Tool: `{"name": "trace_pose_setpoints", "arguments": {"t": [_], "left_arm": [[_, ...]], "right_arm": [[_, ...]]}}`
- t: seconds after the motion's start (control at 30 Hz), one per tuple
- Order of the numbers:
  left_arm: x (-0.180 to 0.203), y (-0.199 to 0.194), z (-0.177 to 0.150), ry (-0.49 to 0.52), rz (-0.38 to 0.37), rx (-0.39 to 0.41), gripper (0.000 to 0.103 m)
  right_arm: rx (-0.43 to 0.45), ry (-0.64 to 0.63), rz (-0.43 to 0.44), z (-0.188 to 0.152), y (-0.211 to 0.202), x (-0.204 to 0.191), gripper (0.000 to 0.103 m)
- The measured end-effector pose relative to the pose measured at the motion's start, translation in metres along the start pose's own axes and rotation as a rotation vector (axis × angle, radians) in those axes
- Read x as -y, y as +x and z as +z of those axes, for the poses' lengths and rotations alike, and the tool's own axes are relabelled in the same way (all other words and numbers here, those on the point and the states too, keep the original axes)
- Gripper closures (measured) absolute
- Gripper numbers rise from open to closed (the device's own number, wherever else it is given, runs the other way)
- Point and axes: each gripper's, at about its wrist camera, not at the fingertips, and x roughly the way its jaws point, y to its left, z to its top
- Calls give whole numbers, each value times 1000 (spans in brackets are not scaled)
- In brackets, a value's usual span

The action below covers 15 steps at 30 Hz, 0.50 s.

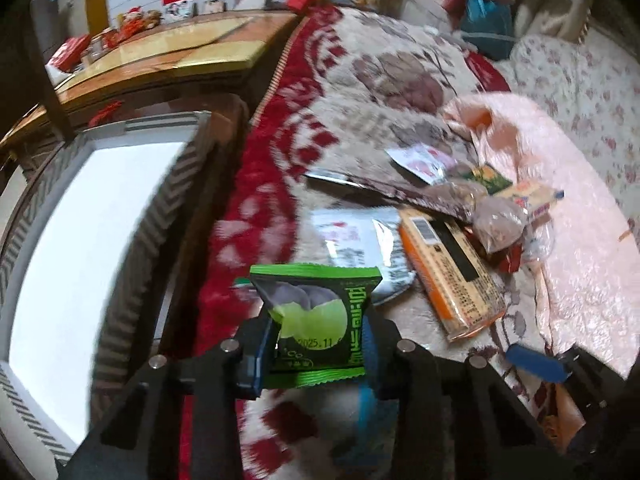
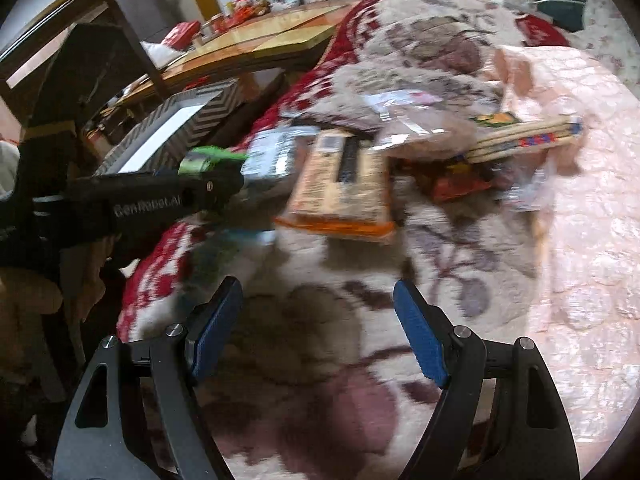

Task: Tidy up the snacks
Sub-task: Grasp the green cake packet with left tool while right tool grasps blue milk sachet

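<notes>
Left gripper (image 1: 316, 344) was clamped on a green packet (image 1: 316, 316), held above the blanket (image 1: 360, 80) edge, just right of the white-lined box (image 1: 80, 240). No earlier view to compare. Right gripper (image 2: 318, 328) hung with jaws apart, nothing between them, over the blanket near the pile. Snack pile sat further back on the blanket: orange pack (image 1: 452, 272), silver pouch (image 1: 360, 248), clear bag (image 1: 500, 220), yellow biscuit pack (image 1: 532, 196), touching or overlapping. Pink plastic bag (image 1: 560, 200) lay beside them. Wooden bench (image 1: 180, 48) stood beyond the box.
</notes>
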Motion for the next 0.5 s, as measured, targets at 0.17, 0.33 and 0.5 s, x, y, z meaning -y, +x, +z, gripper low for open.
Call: {"name": "trace_pose_setpoints", "arguments": {"t": [0.17,0.33,0.5], "left_arm": [[-19,-19,0,-18,36,47,64],[-34,-28,-5,-45,4,47,64],[-50,-33,-8,-89,-7,42,64]], "right_arm": [[-59,-22,69,5,17,-26,24],[-112,-47,57,15,40,-45,24],[-130,-137,37,18,57,-57,50]]}}
